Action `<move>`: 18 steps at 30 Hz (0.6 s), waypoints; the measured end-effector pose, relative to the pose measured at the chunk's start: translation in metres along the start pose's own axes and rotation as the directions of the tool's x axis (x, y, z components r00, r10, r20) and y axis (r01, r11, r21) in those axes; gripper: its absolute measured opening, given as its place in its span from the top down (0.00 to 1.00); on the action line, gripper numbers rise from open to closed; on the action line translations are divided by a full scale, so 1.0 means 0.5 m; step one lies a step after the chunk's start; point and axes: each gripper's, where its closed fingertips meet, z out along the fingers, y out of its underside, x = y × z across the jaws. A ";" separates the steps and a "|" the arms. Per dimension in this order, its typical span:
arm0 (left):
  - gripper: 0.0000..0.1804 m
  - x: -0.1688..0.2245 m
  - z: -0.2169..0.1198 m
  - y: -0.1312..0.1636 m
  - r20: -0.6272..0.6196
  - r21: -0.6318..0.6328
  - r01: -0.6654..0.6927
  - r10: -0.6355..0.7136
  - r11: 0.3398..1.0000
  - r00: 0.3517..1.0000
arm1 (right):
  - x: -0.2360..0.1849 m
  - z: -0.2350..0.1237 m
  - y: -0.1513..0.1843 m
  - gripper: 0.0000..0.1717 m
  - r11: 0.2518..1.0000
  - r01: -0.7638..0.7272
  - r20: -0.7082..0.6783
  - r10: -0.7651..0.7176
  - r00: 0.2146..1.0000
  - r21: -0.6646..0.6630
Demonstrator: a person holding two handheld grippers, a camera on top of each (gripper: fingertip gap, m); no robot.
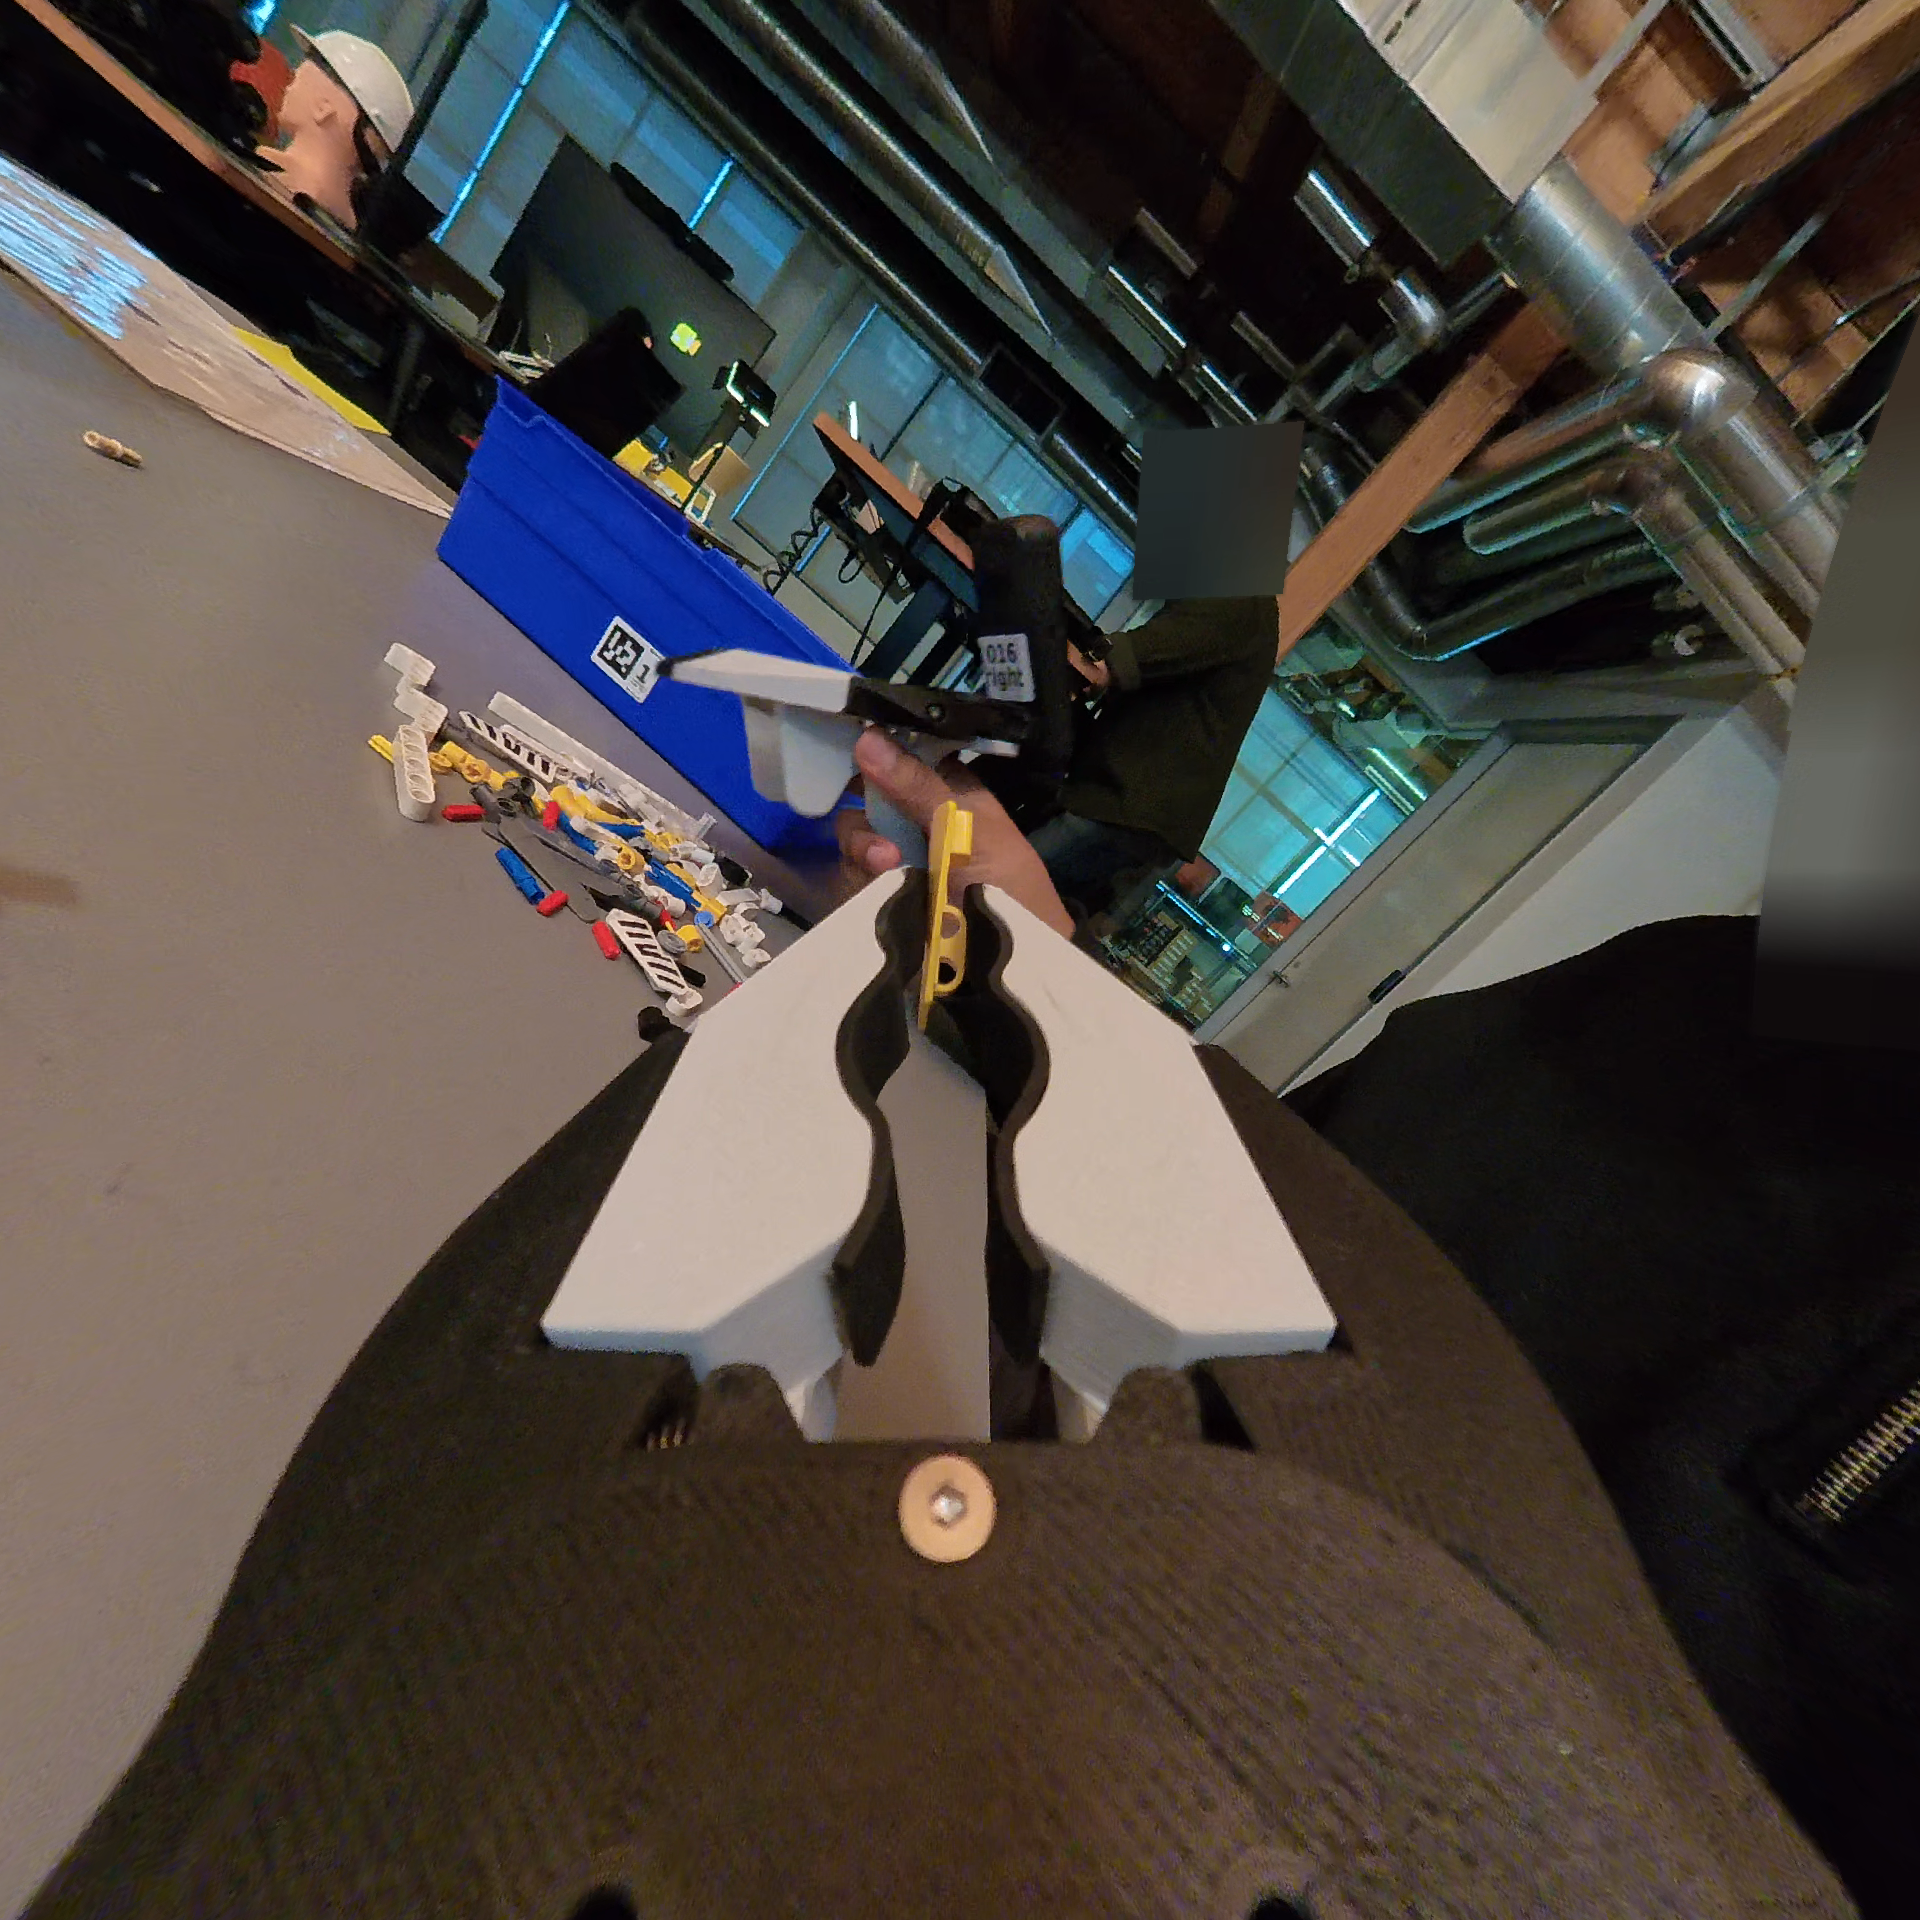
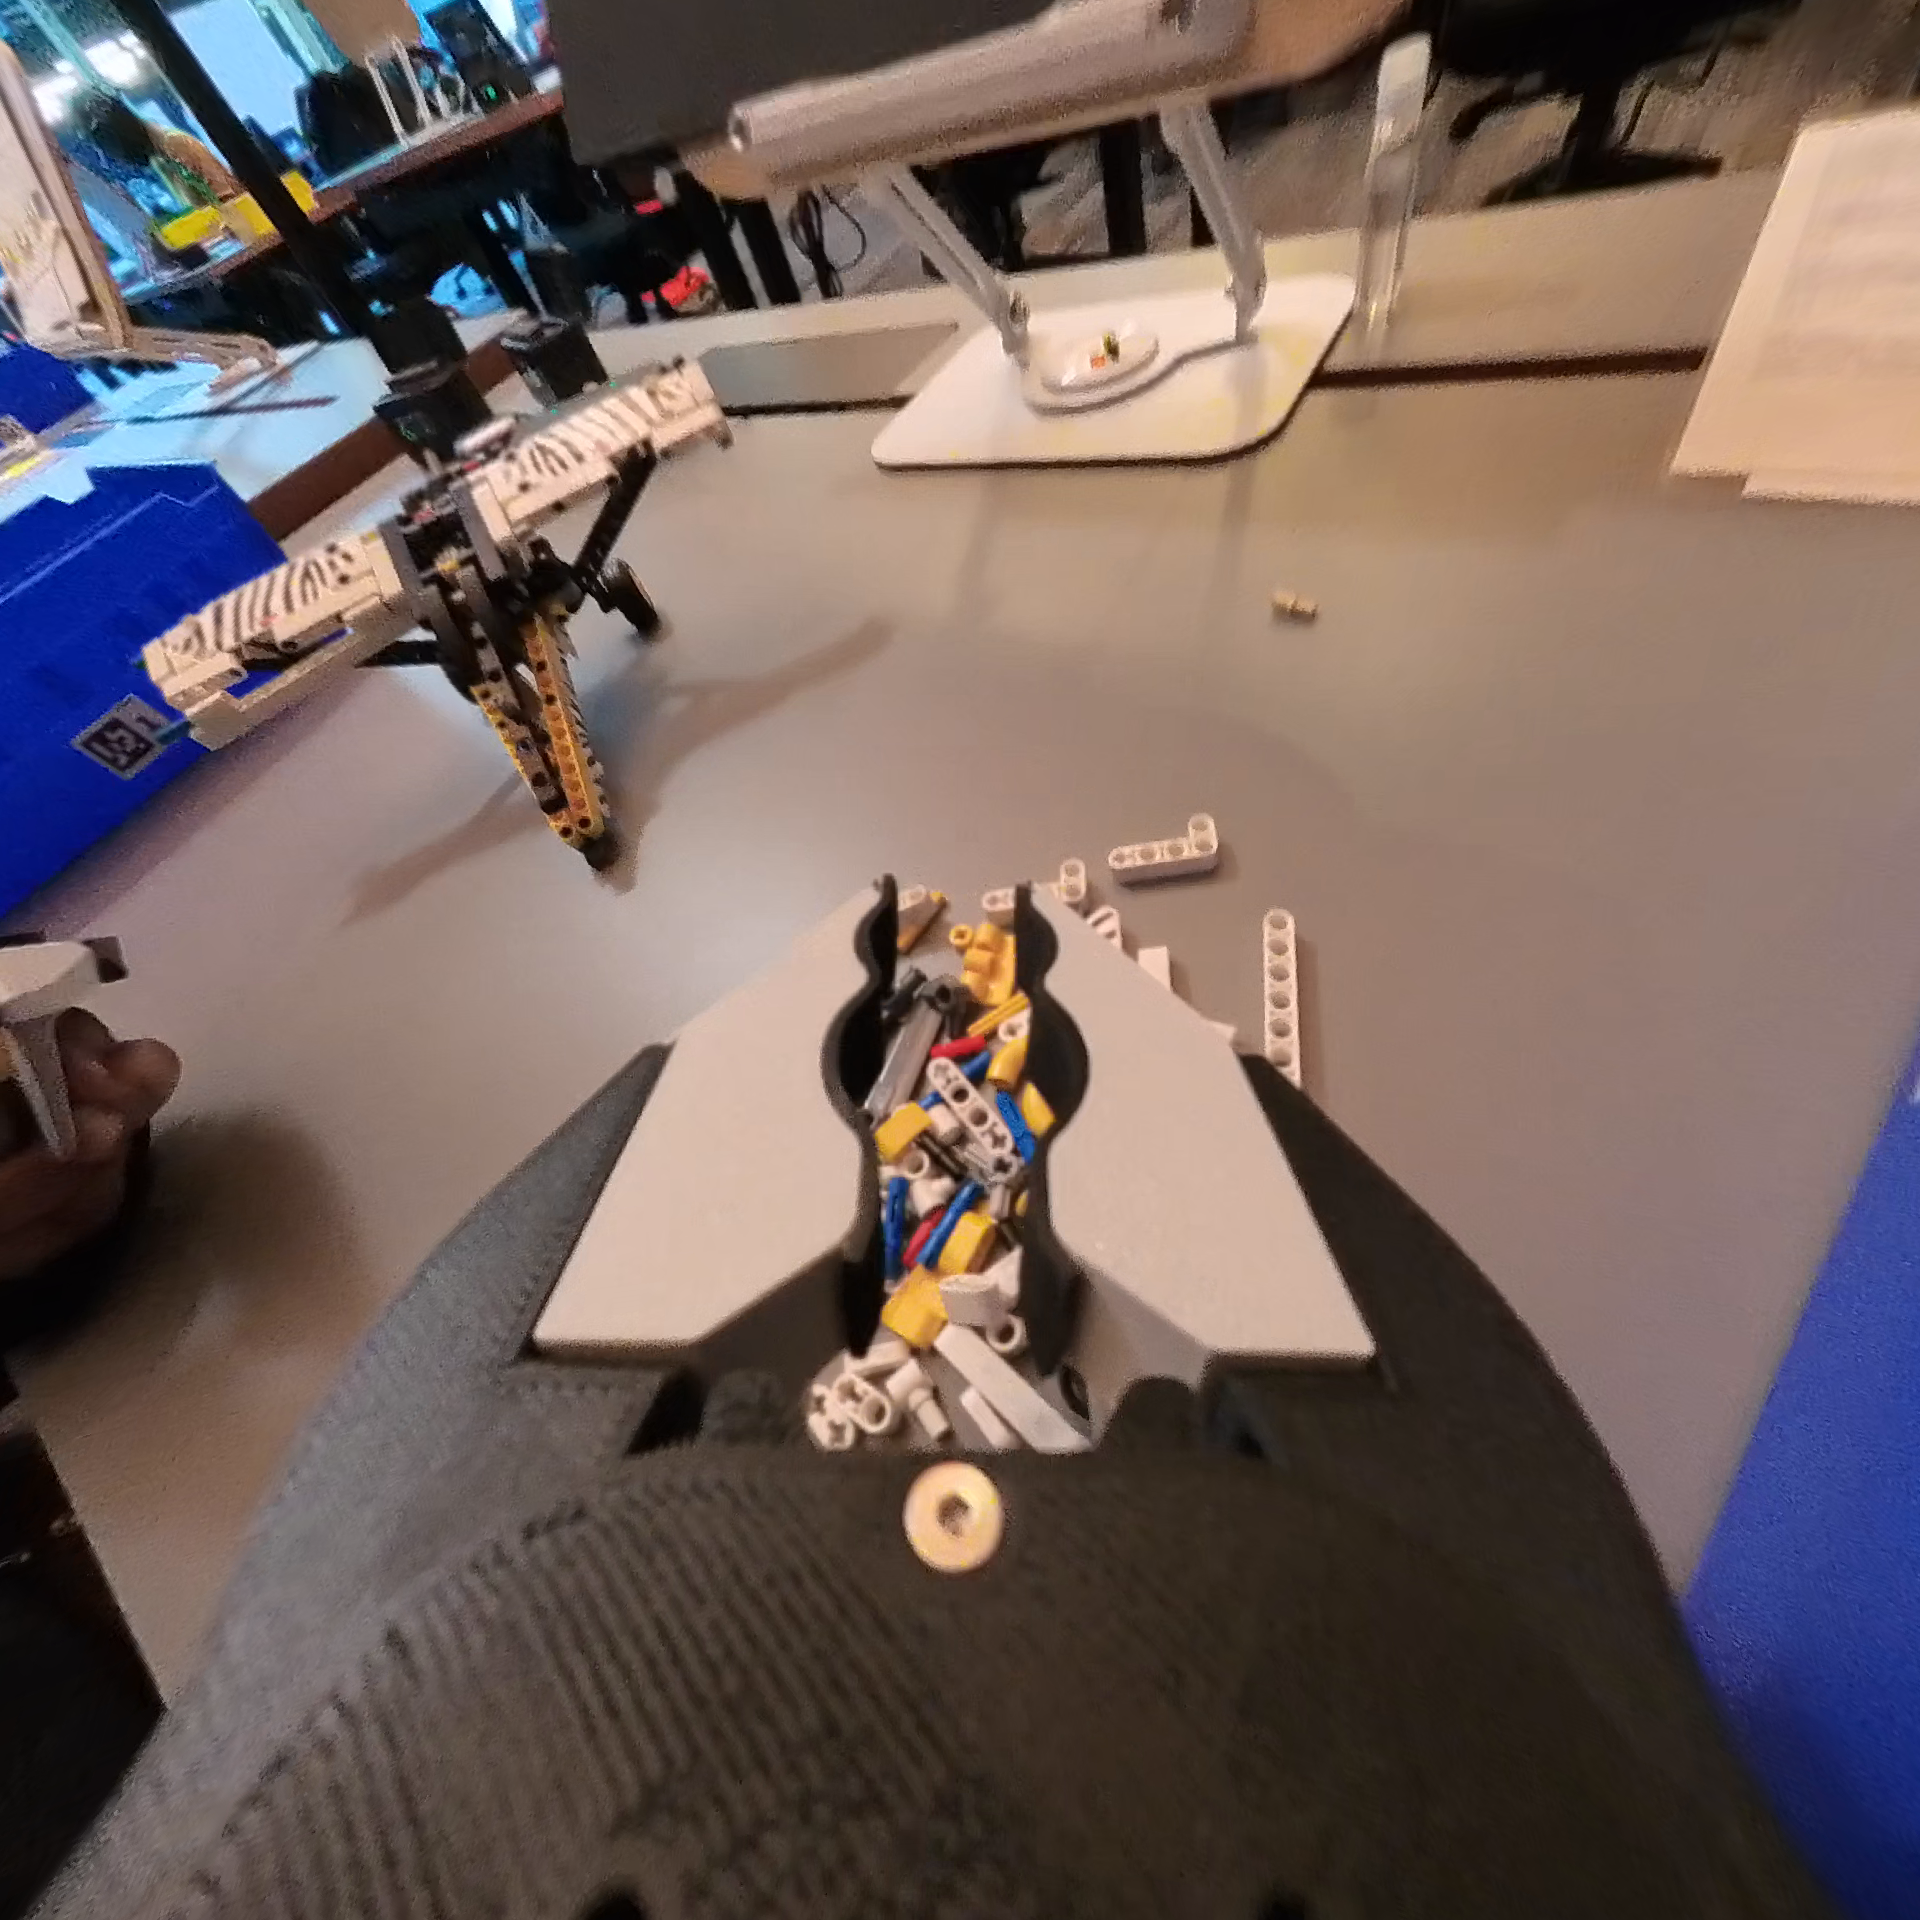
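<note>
My left gripper (image 1: 940, 883) is shut on a flat yellow building piece with round holes (image 1: 945, 914). It holds the piece upright, raised off the grey table (image 1: 208, 831). My right gripper (image 2: 954, 894) is open and holds nothing. It hovers just above a pile of small white, yellow, blue, red and grey building pieces (image 2: 956, 1122), which shows between its fingers. The left wrist view shows the pile (image 1: 582, 831) on the table and the right gripper (image 1: 727, 717) above it, held by a hand. The left gripper shows at the left edge of the right wrist view (image 2: 42, 987).
A built model with striped white wings and yellow-black beams (image 2: 488, 561) stands on the table. A blue bin (image 1: 623, 582) lies behind the pile. Loose white beams (image 2: 1280, 987) lie to the right. A monitor stand base (image 2: 1112, 384) and papers (image 2: 1818, 312) sit at the back. Spacing between my two grippers at the tips: around 20 cm.
</note>
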 end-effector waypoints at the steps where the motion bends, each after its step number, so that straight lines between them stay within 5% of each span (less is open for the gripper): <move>1: 0.99 0.000 0.000 0.000 0.000 0.000 0.001 -0.001 1.000 1.000 | -0.006 -0.006 -0.010 0.90 1.000 0.022 -0.005 -0.022 1.000 0.013; 4: 0.99 -0.001 -0.001 -0.001 -0.001 0.005 0.005 -0.005 1.000 1.000 | -0.058 -0.014 -0.028 0.87 0.992 0.122 0.057 -0.124 0.991 0.043; 9: 0.99 -0.002 0.000 0.000 0.002 0.000 0.005 -0.005 1.000 1.000 | -0.265 -0.020 -0.021 0.86 0.965 0.218 0.410 -0.261 0.874 0.149; 14: 0.99 0.000 0.000 0.000 -0.001 0.002 0.001 -0.001 1.000 1.000 | -0.408 -0.022 0.023 0.81 0.969 0.182 0.662 -0.246 0.708 0.165; 18: 0.99 0.011 0.005 0.009 -0.026 -0.026 -0.013 0.013 1.000 1.000 | -0.439 -0.018 0.031 0.82 0.989 0.078 0.739 -0.148 0.658 0.128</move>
